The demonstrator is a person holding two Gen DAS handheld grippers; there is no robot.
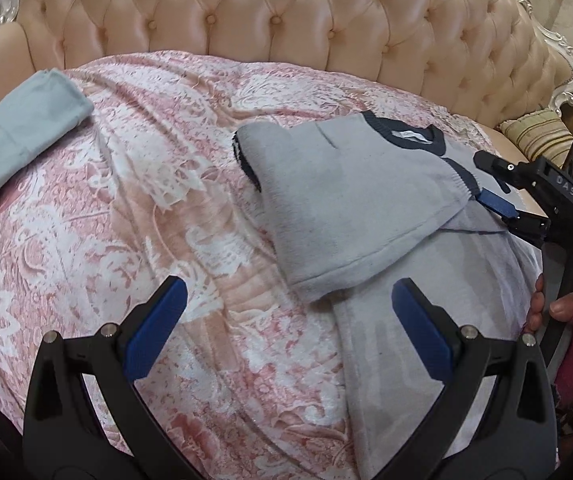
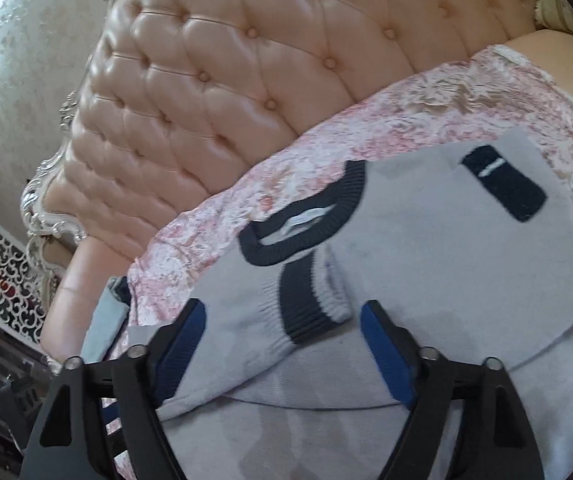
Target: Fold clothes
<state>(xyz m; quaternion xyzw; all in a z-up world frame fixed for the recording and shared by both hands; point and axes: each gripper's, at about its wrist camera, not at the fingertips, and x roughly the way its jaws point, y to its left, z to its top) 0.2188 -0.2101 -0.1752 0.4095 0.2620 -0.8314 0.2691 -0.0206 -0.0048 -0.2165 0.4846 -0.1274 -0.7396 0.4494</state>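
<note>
A grey sweater [image 1: 350,216] lies near the bed's [image 1: 166,208] right edge, one sleeve folded across it. The left tool [image 1: 286,320] hovers open; the right tool [image 1: 498,188] rests at a cuff.

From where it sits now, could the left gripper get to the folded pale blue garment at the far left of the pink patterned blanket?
Probably yes: the left gripper is open, holds nothing, and only bare pink patterned blanket separates it from the folded pale blue garment.
</note>
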